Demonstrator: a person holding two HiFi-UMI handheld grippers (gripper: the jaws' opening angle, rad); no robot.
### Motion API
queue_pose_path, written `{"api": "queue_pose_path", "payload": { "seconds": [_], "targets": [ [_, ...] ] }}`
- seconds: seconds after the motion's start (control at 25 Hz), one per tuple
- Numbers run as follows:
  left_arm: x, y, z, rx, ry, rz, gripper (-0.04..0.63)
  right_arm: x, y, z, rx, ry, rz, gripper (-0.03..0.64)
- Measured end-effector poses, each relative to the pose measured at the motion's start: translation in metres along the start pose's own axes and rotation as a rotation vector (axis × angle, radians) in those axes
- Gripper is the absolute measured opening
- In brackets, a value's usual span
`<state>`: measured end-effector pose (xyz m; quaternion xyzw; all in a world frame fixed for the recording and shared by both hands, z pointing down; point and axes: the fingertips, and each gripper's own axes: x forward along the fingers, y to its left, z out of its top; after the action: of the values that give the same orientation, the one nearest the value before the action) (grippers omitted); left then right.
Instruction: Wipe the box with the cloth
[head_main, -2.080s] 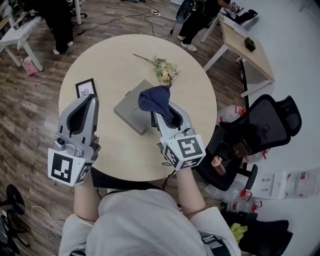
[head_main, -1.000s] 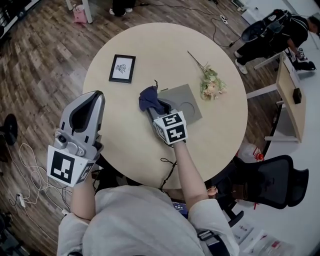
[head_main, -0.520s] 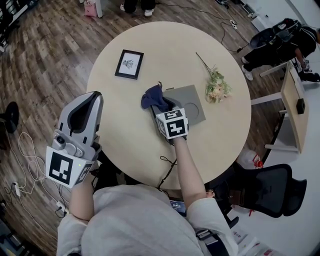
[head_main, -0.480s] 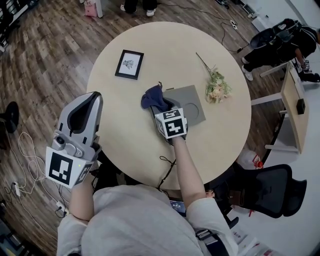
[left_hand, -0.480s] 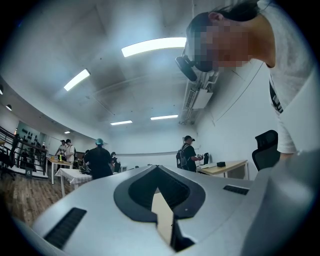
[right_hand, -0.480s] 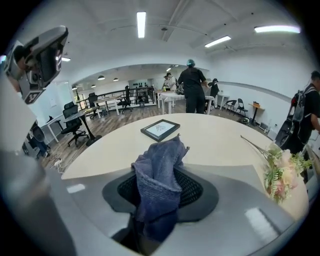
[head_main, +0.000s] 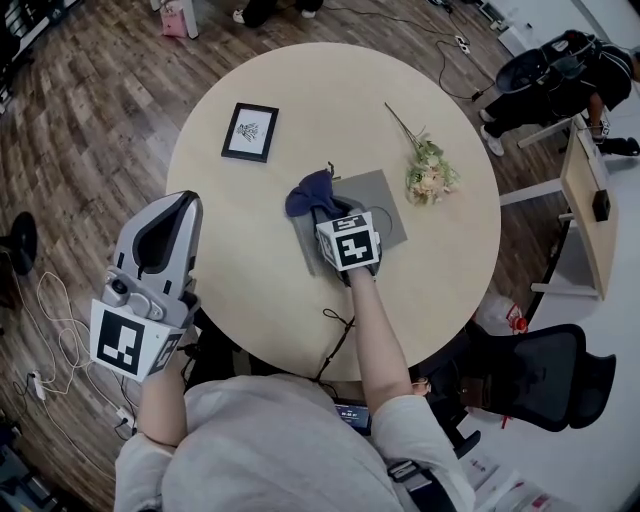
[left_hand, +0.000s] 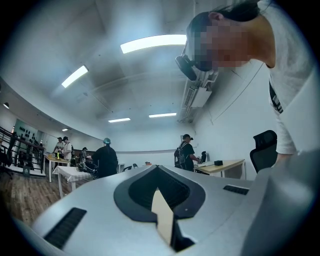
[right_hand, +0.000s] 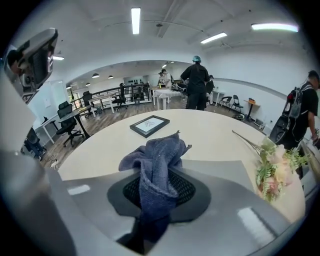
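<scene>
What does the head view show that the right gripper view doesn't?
Head view only: the left gripper and the whole box. Right gripper view only: ceiling lights, and the fingers shut on the cloth up close. Both: the cloth, picture frame, flowers, round table.

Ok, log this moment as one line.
right gripper: shut on cloth | cloth: at box edge | left gripper: shut, empty, away from box

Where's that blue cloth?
In the head view, the blue cloth is pinched in the right tool at the left edge of the grey box, near the middle of the table, left of the flowers.
</scene>
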<state>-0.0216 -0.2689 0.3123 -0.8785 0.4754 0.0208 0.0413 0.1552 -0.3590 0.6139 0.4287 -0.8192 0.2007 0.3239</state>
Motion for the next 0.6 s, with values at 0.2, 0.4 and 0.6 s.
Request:
{"api": "queue_pose_path", "payload": {
  "seconds": [0.2,0.4,0.6],
  "targets": [
    [0.012,-0.010,-0.006,-0.011,0.014,-0.046,0.006,-0.003,-0.038,-0.003,0.005,0.029,-0.039,0.083],
    [0.019,-0.016,-0.008,-0.008,0.022,-0.074,0.006,-0.008,-0.078,-0.008,0.032,0.032,-0.096,0.083],
    [0.021,-0.018,-0.009,-0.005,0.025,-0.077,0.006,-0.016,-0.117,-0.015,0.053,0.048,-0.154,0.083]
  ]
}}
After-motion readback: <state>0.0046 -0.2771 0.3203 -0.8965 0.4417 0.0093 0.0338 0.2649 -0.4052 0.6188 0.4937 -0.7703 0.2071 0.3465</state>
